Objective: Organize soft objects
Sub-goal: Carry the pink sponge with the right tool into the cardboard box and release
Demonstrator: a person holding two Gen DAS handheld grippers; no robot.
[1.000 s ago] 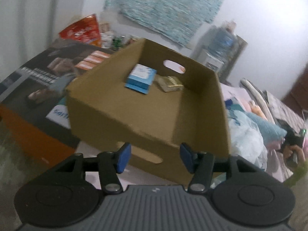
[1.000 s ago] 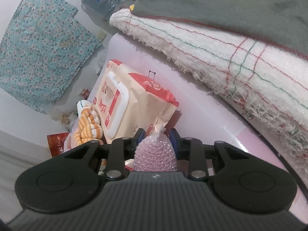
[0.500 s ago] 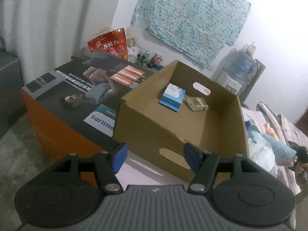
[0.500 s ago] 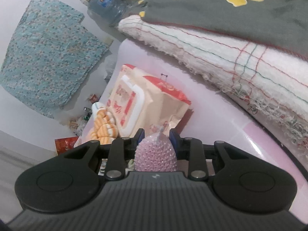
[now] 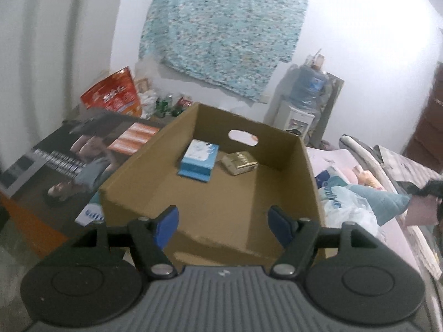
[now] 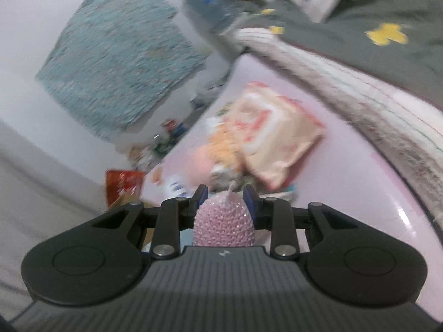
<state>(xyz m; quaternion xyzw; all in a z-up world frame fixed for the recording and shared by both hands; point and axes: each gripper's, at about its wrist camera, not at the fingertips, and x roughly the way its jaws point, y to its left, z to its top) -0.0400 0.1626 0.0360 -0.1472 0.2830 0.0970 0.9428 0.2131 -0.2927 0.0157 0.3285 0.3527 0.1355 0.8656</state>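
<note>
- Left tongs [image 5: 223,225]: blue-padded jaws opening as I watch, nothing between them, only the near wall of the open brown cardboard box [image 5: 277,149] showing past the gap.
- Straight ahead of the left tongs, on the box floor toward its far wall: a light-blue and white tissue packet [image 5: 199,159], and just right of it, apart, a small gold-wrapped block [image 5: 240,163].
- Far wall of the box has an oval hand-hole, directly beyond the two items.
- Left of the left tongs: a large flat printed carton [image 5: 69,152] with an orange side; the box sits against it.
- Right of the left tongs: a white plastic bag with blue print [image 5: 346,207] on a pink surface.
- Right tongs [image 6: 224,197]: I see them clenched on a pink knitted soft ball [image 6: 223,222], both pads pressing its sides, a small tuft poking up between the tips.
- Ahead of the right tongs, lying on the pink sheet [image 6: 346,193]: a cream and red wet-wipes pack [image 6: 274,138]; picture is blurred.
- Ahead and to the right: a folded white fringed towel [image 6: 373,94] under dark green cloth with yellow shapes [image 6: 360,19].
</note>
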